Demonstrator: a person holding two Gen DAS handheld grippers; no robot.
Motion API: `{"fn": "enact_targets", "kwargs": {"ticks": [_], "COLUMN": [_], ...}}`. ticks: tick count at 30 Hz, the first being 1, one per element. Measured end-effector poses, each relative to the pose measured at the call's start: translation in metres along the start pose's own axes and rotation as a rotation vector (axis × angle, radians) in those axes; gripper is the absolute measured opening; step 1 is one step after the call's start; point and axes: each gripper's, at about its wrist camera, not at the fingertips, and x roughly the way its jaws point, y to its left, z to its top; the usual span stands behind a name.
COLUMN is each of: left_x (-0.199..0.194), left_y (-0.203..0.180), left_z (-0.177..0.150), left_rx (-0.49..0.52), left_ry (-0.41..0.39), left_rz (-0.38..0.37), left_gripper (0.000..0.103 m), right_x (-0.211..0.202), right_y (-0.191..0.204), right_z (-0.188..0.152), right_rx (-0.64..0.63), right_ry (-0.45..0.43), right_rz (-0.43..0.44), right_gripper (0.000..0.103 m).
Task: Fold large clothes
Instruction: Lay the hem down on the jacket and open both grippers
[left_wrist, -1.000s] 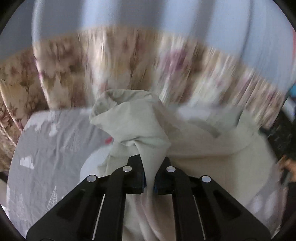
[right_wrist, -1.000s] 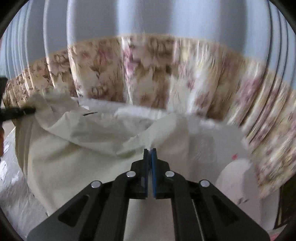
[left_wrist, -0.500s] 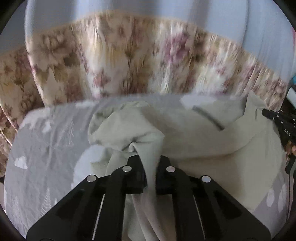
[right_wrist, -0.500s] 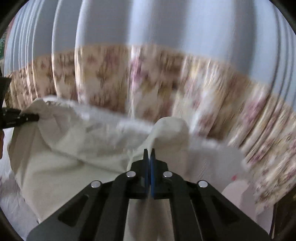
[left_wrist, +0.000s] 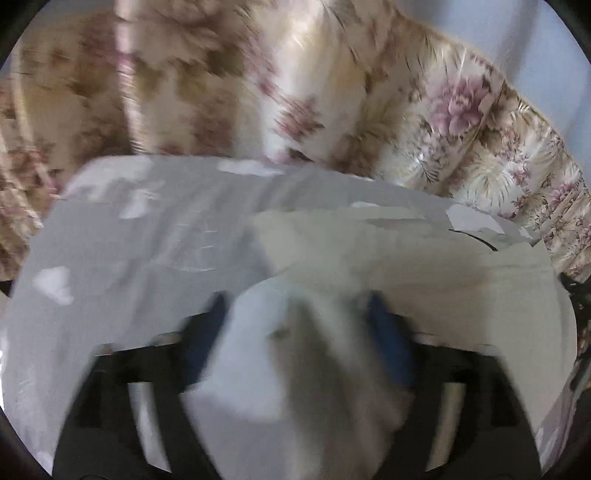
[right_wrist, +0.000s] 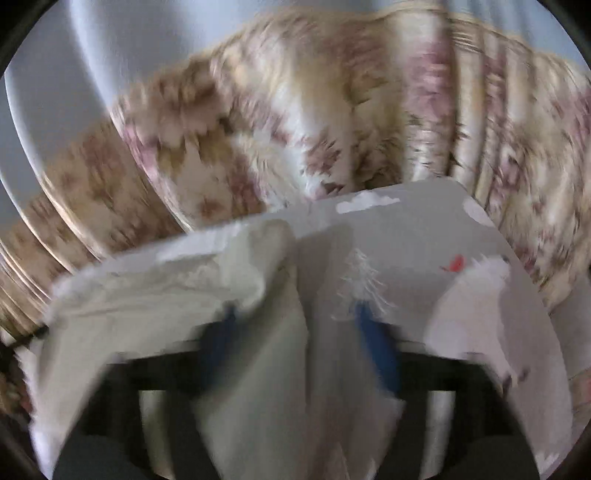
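No legible text, label, brand or number in either view; frames motion-blurred

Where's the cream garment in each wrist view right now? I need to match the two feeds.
Left wrist: the cream garment fills the centre and right, running down between the open fingers.
Right wrist: it lies left and centre, draping over the left finger.
Shared landmark: the floral curtain behind the grey bedsheet.

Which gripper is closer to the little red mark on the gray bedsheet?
Right. The red mark lies just beyond the right gripper, off its right finger. The left gripper is at the pale garment's other end; its view shows no red mark.
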Motion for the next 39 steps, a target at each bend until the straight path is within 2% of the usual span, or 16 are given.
{"fn": "enact_targets", "kwargs": {"ticks": [5, 8, 9, 10, 11, 13, 15, 19, 23, 25, 29, 31, 33, 36, 38, 39], "left_x": [-0.048, -0.058, -0.055, -0.048, -0.042, -0.031, -0.045, -0.097, -0.135, -0.125, -0.075, -0.067, -0.073, -0.101, -0.118, -0.123], "left_y": [0.010, -0.008, -0.023, -0.035, -0.043, -0.052, -0.042, -0.025, -0.015, 0.002, 0.018, 0.021, 0.014, 0.003, -0.002, -0.005], "left_z": [-0.041, -0.064, -0.070, -0.075, -0.078, -0.083, -0.079, -0.072, -0.083, -0.095, -0.129, -0.135, -0.133, -0.124, -0.113, -0.106], "left_rx": [0.021, 0.077, 0.136, 0.182, 0.208, 0.231, 0.171, 0.134, 0.145, 0.100, 0.049, 0.032, 0.071, 0.131, 0.143, 0.146], "left_ry": [-0.025, -0.020, -0.009, 0.009, 0.025, 0.037, 0.020, -0.027, -0.065, 0.006, 0.172, 0.181, 0.153, 0.049, -0.021, -0.042], "left_rz": [-0.061, -0.150, -0.170, -0.172, -0.155, -0.131, -0.185, -0.291, -0.363, -0.446, -0.388, -0.377, -0.316, -0.145, -0.111, -0.106], "left_gripper": [0.091, 0.087, 0.081, 0.059, 0.034, 0.009, 0.003, 0.001, 0.002, 0.004, 0.003, 0.004, 0.014, 0.078, 0.085, 0.085], "right_x": [-0.036, -0.042, -0.042, -0.040, -0.035, -0.035, -0.059, -0.126, -0.155, -0.141, -0.101, -0.092, -0.100, -0.125, -0.133, -0.134], "right_y": [-0.013, 0.003, 0.011, 0.020, 0.032, 0.045, 0.059, 0.074, 0.069, 0.051, 0.014, -0.005, -0.017, -0.019, -0.015, -0.013], "right_z": [-0.045, -0.068, -0.074, -0.080, -0.087, -0.096, -0.098, -0.092, -0.100, -0.108, -0.131, -0.135, -0.135, -0.123, -0.112, -0.110], "right_rx": [-0.037, -0.074, -0.117, -0.172, -0.244, -0.313, -0.393, -0.417, -0.423, -0.376, -0.301, -0.249, -0.217, -0.186, -0.171, -0.168], "right_ry": [0.031, 0.035, 0.040, 0.049, 0.076, 0.062, -0.006, -0.114, -0.124, -0.054, 0.103, 0.175, 0.156, 0.067, 0.001, -0.017], "right_rz": [0.144, 0.195, 0.196, 0.169, 0.130, 0.086, 0.037, 0.077, 0.060, 0.042, -0.054, -0.079, -0.108, -0.074, -0.038, -0.031], "right_gripper": [0.076, 0.074, 0.070, 0.039, 0.020, 0.013, 0.010, 0.010, 0.010, 0.009, 0.003, 0.004, 0.007, 0.013, 0.052, 0.057]}}
